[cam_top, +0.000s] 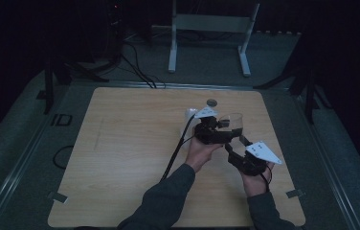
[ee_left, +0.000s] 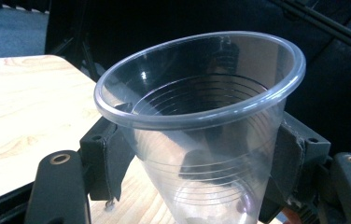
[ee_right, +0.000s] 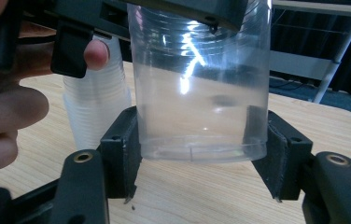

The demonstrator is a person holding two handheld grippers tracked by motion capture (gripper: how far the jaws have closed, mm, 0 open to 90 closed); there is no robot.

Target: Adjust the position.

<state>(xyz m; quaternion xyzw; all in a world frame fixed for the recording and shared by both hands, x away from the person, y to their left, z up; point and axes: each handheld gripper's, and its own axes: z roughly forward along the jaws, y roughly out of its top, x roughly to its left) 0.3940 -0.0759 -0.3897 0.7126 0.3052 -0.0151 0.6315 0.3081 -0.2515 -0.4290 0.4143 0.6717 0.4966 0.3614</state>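
1. Clear plastic cup (cam_top: 232,122) held upright above the light wooden tabletop (cam_top: 120,153), right of its middle, between both grippers.
2. Left gripper (cam_top: 223,125) reaching in from the left, fingers (ee_left: 103,161) clamped against the cup's upper wall just below the rim, one on each side; cup (ee_left: 201,126) seen from above in the left gripper view, mouth open and nothing visible inside.
3. Right gripper (cam_top: 234,143) just below and to the right of the left one, fingers (ee_right: 123,149) flanking the cup's base (ee_right: 201,140); left pad right against the wall, right pad just beside it, contact there not clear to tell.
4. Cup bottom clear of the tabletop in the right gripper view.
5. Stack of nested clear cups (ee_right: 96,114) standing on the tabletop behind, just beside the left hand (ee_right: 5,112).
6. Small dark round spot (cam_top: 211,102) on the tabletop beyond the grippers, well apart from the cup.
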